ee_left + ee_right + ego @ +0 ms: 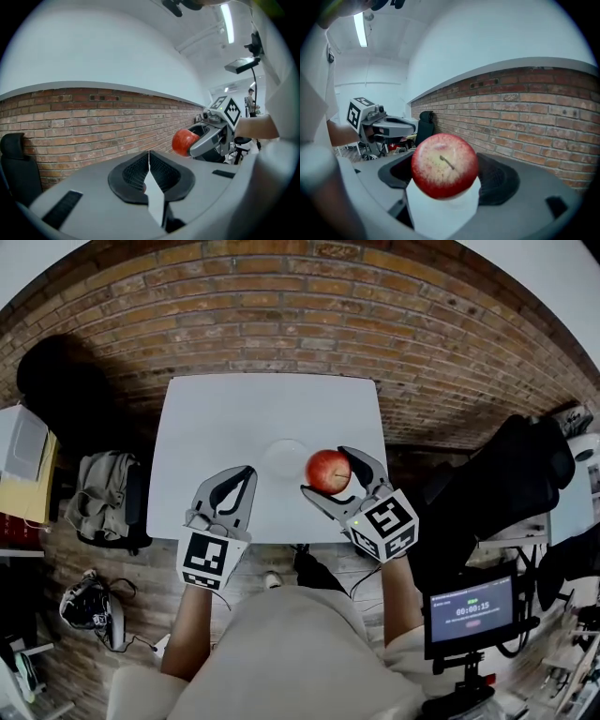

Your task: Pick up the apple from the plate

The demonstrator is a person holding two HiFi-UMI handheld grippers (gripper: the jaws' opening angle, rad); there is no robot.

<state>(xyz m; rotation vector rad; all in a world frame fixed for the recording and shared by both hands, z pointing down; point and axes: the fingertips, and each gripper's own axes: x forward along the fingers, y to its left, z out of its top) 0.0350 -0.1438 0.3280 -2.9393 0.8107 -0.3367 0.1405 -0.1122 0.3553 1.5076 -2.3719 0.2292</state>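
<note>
A red apple [328,471] is lifted off the white plate [281,458] and hangs just right of it, above the white table [234,409]. My right gripper [325,470] is shut on the apple, one finger on each side. In the right gripper view the apple [444,164] fills the gap between the dark pads [499,180], stem toward the camera. My left gripper [249,472] hovers left of the plate, shut and empty; its tips [149,153] meet in its own view. From there the apple [184,141] shows in the right gripper [206,140].
A brick wall [281,306] runs behind the table. A black chair [56,381] stands at the back left, a bag [103,488] at the table's left side. Dark gear [506,484] and a small screen [472,607] crowd the right.
</note>
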